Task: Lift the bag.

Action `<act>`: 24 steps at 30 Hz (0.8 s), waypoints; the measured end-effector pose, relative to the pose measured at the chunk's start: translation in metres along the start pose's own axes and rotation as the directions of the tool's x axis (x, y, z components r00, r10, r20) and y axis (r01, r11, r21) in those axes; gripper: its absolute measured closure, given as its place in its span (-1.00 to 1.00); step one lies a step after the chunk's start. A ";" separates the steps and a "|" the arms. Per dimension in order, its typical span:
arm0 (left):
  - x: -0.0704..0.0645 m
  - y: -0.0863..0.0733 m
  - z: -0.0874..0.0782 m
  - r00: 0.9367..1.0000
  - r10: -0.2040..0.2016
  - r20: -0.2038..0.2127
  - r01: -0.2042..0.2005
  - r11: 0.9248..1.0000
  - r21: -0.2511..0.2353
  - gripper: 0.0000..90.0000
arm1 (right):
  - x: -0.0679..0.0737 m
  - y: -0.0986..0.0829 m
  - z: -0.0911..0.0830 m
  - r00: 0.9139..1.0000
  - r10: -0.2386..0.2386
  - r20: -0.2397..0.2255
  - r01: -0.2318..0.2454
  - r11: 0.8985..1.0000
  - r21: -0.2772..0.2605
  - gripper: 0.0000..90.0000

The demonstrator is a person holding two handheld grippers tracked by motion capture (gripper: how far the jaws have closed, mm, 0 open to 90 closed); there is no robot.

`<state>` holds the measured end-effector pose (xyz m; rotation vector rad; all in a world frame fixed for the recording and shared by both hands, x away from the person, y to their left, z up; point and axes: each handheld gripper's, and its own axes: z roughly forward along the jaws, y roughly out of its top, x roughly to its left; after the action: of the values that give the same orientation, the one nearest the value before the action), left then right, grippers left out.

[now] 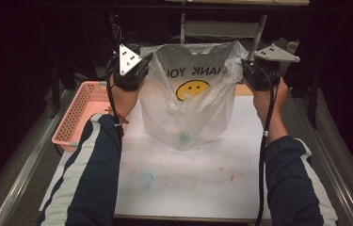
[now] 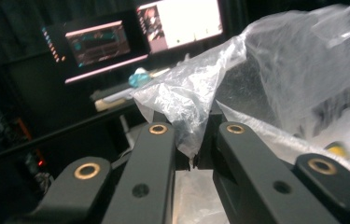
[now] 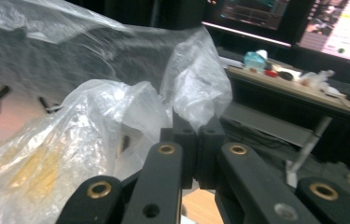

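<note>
A clear plastic bag (image 1: 190,101) with a yellow smiley face and black lettering hangs upright over the white table, its bottom resting on the surface. Small items lie inside near its bottom, too blurred to name. My left gripper (image 1: 142,63) is shut on the bag's upper left corner; crumpled film (image 2: 186,100) is pinched between its jaws. My right gripper (image 1: 245,66) is shut on the upper right corner, with bunched film (image 3: 196,93) rising from its closed jaws. The bag's mouth is stretched wide between the two grippers.
A pink perforated basket (image 1: 77,113) stands at the table's left edge beside my left forearm. The white table top (image 1: 188,179) has faint coloured stains. Dark shelving and lit monitors (image 2: 140,32) stand beyond the far edge.
</note>
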<state>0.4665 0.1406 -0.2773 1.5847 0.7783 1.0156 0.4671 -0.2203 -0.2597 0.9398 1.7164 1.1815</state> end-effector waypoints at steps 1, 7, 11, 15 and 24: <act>0.004 0.000 0.002 1.000 -0.009 -0.009 0.009 1.000 0.006 0.91 | -0.002 0.001 0.002 1.000 -0.006 0.009 0.006 1.000 0.006 1.00; 0.013 -0.003 0.011 0.999 -0.010 -0.039 0.012 0.999 0.051 0.91 | -0.010 0.001 0.009 0.999 0.005 0.032 -0.005 1.000 0.012 1.00; 0.011 -0.011 0.013 0.999 -0.029 -0.030 0.032 0.997 0.076 0.80 | -0.011 -0.004 0.014 0.999 0.026 0.025 -0.026 0.999 0.019 1.00; 0.004 -0.022 0.016 0.999 -0.034 -0.019 0.035 0.994 0.105 0.75 | -0.009 -0.009 0.016 0.999 0.036 0.015 -0.037 0.999 0.021 1.00; -0.007 -0.051 0.027 1.000 0.006 -0.021 -0.002 0.983 0.184 0.72 | -0.006 -0.029 0.024 0.998 0.068 -0.003 -0.068 0.997 0.039 0.89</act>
<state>0.4890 0.1356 -0.3309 1.7355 0.9059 0.9874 0.4881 -0.2256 -0.2912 1.0267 1.7280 1.1984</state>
